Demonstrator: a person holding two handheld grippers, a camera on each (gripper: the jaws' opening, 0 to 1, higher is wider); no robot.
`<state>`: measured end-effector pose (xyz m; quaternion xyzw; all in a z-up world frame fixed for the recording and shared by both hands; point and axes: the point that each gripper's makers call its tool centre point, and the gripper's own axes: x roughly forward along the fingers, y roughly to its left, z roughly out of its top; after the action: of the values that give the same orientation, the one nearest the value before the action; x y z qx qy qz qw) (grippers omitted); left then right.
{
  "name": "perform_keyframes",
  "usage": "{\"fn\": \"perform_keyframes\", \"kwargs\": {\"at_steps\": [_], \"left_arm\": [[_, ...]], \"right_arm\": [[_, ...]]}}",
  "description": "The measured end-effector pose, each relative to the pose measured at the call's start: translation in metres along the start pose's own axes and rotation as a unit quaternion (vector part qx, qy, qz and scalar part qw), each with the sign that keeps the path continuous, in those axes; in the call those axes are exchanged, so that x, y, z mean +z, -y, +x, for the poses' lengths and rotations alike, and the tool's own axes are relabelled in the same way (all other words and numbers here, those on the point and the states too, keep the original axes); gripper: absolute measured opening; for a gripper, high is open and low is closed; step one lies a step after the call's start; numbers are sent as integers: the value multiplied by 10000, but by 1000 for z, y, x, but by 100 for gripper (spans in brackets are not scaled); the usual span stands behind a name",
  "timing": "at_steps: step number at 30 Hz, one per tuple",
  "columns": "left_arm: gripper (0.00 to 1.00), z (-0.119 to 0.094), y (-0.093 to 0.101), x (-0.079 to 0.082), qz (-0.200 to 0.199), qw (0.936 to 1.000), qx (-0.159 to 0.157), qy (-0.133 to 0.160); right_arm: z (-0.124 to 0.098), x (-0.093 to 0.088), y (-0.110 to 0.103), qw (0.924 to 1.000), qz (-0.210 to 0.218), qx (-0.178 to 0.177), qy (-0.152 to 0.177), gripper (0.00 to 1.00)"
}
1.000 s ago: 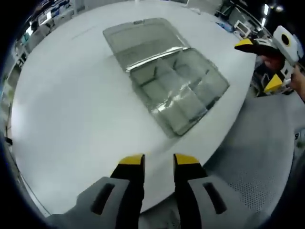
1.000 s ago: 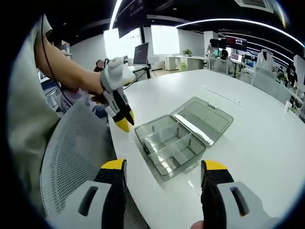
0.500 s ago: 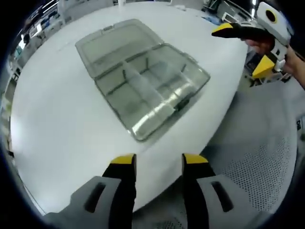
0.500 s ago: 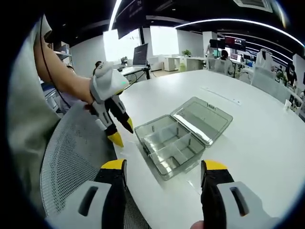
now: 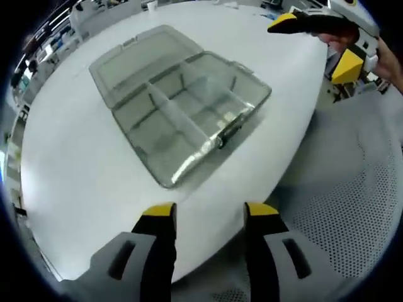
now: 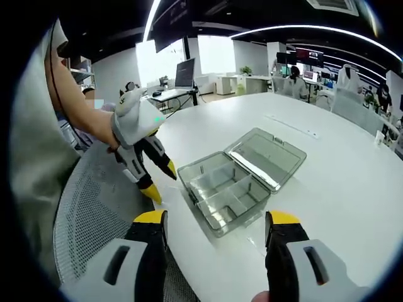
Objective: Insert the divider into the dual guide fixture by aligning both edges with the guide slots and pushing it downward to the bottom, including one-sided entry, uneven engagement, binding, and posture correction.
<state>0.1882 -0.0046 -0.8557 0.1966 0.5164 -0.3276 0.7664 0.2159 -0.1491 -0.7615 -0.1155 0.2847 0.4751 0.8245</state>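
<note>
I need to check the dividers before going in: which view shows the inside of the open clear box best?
The left gripper view: it looks down into the clear box, so the compartment walls and the flat-open lid show plainly. The right gripper view shows the box smaller and at a lower angle, its dividers harder to separate, with the left gripper beside it.

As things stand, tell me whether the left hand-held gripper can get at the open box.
Probably yes. The left hand-held gripper hangs open at the table's edge, and the clear compartment box lies ahead with its lid laid back. Nothing stands between them.
</note>
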Motion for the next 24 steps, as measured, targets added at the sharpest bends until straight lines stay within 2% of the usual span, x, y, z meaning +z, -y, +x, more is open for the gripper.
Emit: {"fn": "perform_keyframes", "kwargs": {"at_steps": [7, 24], "left_arm": [[42, 3, 0, -4, 177, 9998, 99, -73], [43, 10, -3, -9, 217, 9995, 223, -107]], "right_arm": [[-1, 0, 0, 10000, 18, -9, 7, 59], [-1, -1, 1, 10000, 48, -15, 17, 59]]}}
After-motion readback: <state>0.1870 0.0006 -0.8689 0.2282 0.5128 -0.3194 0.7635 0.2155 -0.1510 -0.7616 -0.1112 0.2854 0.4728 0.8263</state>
